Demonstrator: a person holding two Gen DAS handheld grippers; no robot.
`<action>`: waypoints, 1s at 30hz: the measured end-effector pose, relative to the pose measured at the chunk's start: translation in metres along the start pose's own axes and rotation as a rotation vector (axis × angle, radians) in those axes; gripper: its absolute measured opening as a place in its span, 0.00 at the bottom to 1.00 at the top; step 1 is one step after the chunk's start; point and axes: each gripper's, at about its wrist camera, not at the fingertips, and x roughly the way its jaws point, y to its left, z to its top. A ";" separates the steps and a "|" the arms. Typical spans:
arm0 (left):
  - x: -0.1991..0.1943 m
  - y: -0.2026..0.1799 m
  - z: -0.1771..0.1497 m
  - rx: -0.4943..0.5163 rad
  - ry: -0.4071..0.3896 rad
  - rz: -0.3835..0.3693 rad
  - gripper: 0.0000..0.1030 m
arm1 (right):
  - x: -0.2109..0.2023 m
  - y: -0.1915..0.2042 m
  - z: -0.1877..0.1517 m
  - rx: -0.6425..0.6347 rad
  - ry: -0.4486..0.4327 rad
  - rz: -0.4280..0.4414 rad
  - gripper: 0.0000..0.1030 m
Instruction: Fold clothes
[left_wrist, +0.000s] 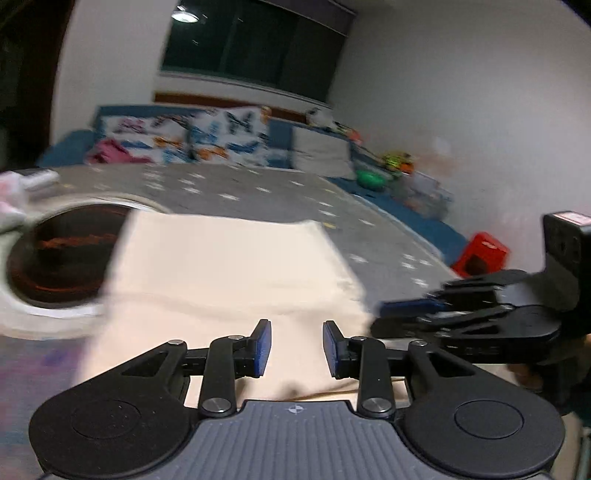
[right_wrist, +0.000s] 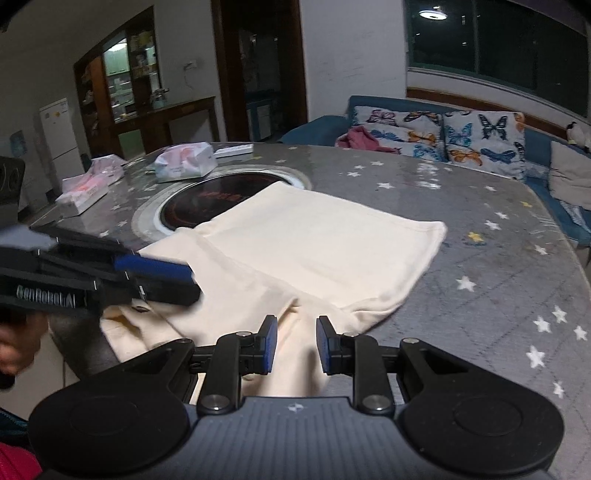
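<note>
A cream garment (left_wrist: 229, 258) (right_wrist: 314, 240) lies folded on the grey star-patterned table (right_wrist: 480, 221), with one folded layer on top and loose cloth hanging over the near edge. My left gripper (left_wrist: 297, 349) hovers over the near part of the cloth. Its jaws stand apart, with nothing pinched between the blue pads. In the right wrist view the left gripper (right_wrist: 188, 280) reaches in from the left over the garment's near-left corner. My right gripper (right_wrist: 295, 345) is over the near cloth too, with a gap between its pads. It also shows side-on in the left wrist view (left_wrist: 384, 314).
A round dark hob (right_wrist: 207, 199) is set into the table behind the garment. Tissue packs (right_wrist: 184, 162) lie at the far left. A blue sofa with butterfly cushions (right_wrist: 443, 136) stands beyond. A red box (left_wrist: 480, 254) sits off the table's right side. A hand (right_wrist: 14, 347) holds the left gripper.
</note>
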 end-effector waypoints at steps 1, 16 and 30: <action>-0.005 0.009 -0.001 -0.003 -0.004 0.032 0.32 | 0.003 0.002 0.000 -0.003 0.005 0.009 0.22; -0.034 0.070 -0.033 0.003 0.052 0.263 0.38 | 0.025 0.021 -0.008 -0.015 0.091 0.051 0.12; -0.032 0.061 -0.037 0.112 0.018 0.256 0.08 | -0.002 0.023 0.003 -0.061 0.031 -0.026 0.01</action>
